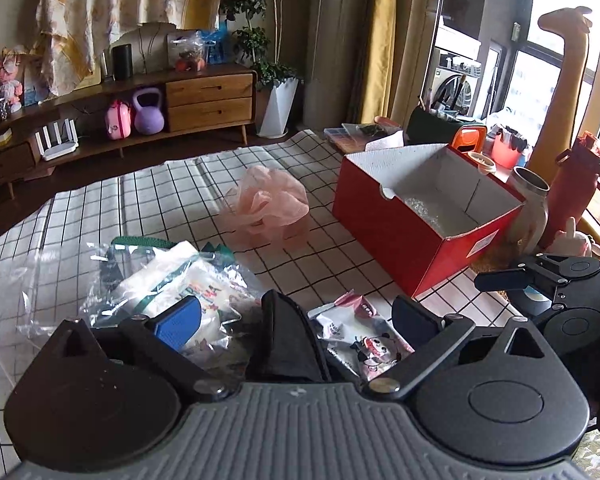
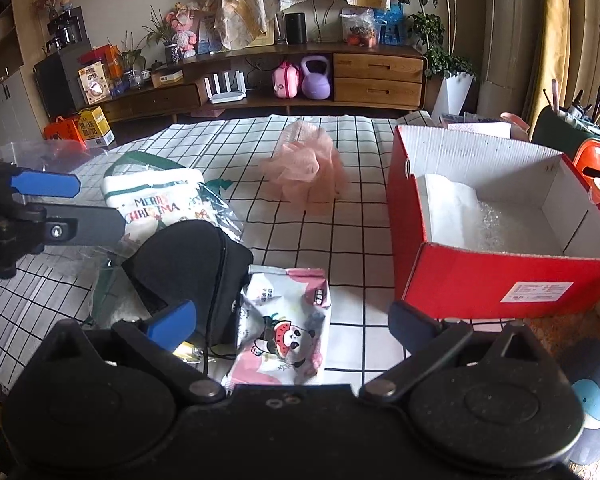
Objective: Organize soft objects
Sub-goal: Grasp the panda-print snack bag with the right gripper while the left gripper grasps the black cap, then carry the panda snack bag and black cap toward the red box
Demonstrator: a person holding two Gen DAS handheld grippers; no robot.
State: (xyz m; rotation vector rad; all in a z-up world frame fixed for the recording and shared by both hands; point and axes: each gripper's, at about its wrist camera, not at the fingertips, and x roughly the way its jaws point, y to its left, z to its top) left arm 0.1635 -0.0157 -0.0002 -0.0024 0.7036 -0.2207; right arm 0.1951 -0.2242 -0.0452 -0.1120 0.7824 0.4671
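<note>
Red cardboard box (image 2: 500,280) stands open at the right of the right wrist view, one clear wrapper in its bottom; I judge it the collecting place, set near the pile so carries are short. Soft items lie on the checked table (image 2: 340,240): a pink mesh pouf (image 2: 306,166) alone at centre, a Christmas cloth in a clear bag (image 2: 156,200) at left, a black pouch (image 2: 196,264) touching a panda-print pack (image 2: 284,320) at lower centre. My right claw (image 2: 292,324) is spread wide, the pack lying between its fingers, nothing pinched. My left claw (image 1: 296,320) is likewise spread, over the pouch and bagged cloth at the lower centre of its view; whether a pad touches the bag I cannot tell. Both appear poised for a pick-up.
</note>
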